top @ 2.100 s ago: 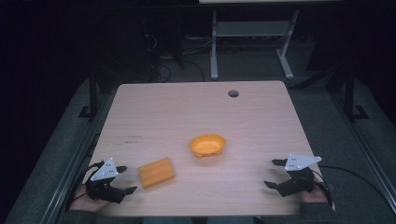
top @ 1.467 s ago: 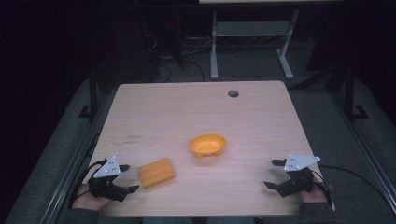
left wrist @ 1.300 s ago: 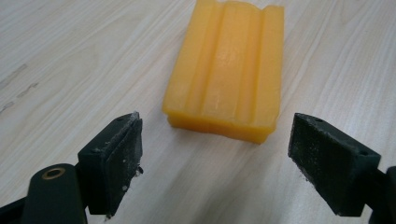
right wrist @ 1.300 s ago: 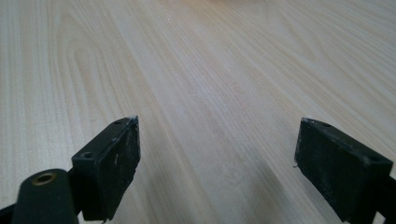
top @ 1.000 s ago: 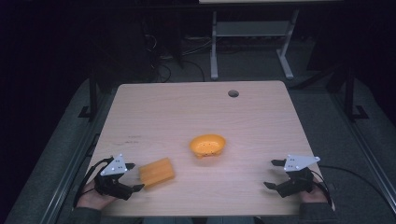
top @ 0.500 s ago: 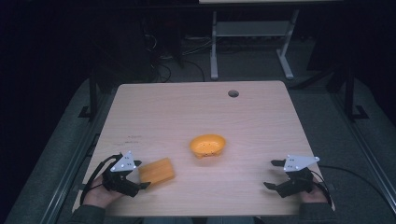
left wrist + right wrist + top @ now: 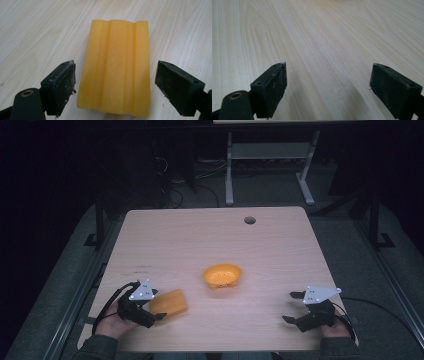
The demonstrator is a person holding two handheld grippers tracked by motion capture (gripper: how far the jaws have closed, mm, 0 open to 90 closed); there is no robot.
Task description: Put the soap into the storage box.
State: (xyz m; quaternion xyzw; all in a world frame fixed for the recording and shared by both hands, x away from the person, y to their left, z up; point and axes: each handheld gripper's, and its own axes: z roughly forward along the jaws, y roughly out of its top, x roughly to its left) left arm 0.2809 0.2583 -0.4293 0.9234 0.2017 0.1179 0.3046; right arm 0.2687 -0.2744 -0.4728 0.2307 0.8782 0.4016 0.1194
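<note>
Having been brought forward since earlier, the left claw (image 7: 113,82) is now set apart around the ridged orange block (image 7: 116,67) near the tabletop's (image 7: 210,240) near-left corner; the right claw (image 7: 328,87) is held apart.

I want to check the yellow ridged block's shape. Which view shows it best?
The left gripper view: the yellow ridged block lies close up between the open left tool, its lengthwise ridges plain. The high view shows it small and flat, no detail.
</note>
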